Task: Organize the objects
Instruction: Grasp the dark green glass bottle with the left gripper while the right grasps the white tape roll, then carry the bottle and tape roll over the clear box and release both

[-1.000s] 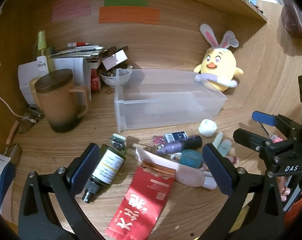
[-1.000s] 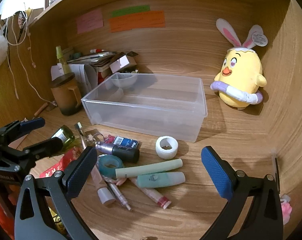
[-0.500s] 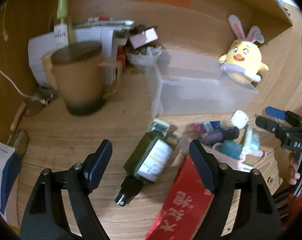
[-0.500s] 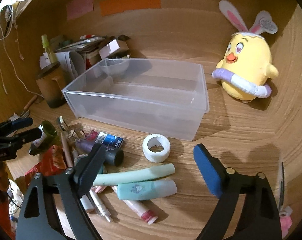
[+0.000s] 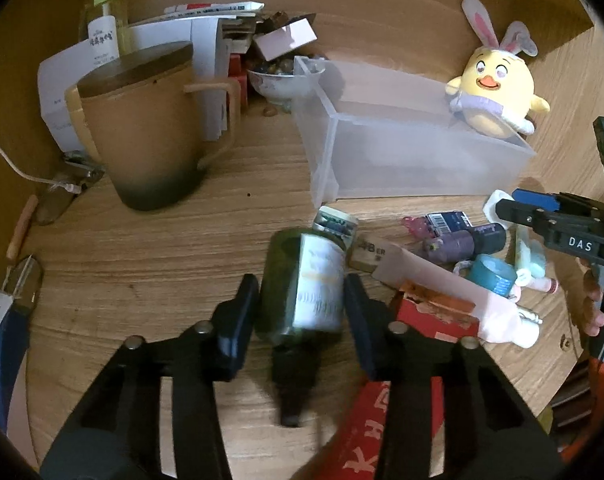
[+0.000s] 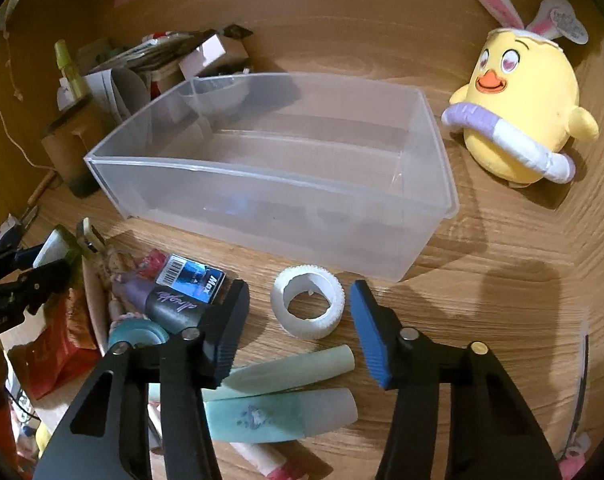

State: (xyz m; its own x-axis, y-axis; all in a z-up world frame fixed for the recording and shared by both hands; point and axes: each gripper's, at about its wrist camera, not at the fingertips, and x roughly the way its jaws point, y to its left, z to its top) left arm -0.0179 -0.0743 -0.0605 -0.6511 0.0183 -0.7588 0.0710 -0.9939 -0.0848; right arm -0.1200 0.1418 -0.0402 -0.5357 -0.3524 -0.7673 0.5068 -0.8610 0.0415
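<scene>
Left tongs (image 5: 302, 308) closing around a dark green glass bottle (image 5: 306, 288), cylindrical, paper-labelled, lying on the wood-grain desk (image 5: 142, 248); pads close against both flanks, contact too blurred to settle. Bottle's black neck pointing toward 6 o'clock, smeared and dim. At 3 o'clock of the bottle, a torn red foil packet (image 5: 430, 312), partly covered by the right-side finger and cut off by the lower edge.

Right tongs (image 6: 298, 320) closing too, ribbed pads either side of a white tape roll (image 6: 308, 306), ring-shaped with a bumpy rim, bare desk showing on both sides of it. At 12 o'clock of the roll, a clear plastic bin (image 6: 262, 176), rectangular, frosted, smooth-walled. At 6 o'clock, two pale green tubes (image 6: 286, 392), soft-looking, partly under the tong arms. At 9 o'clock, a heap of small cosmetics, mostly overlapping and hard to sort out. At 2 o'clock, a plush yellow chick (image 6: 518, 120) with rabbit ears.
</scene>
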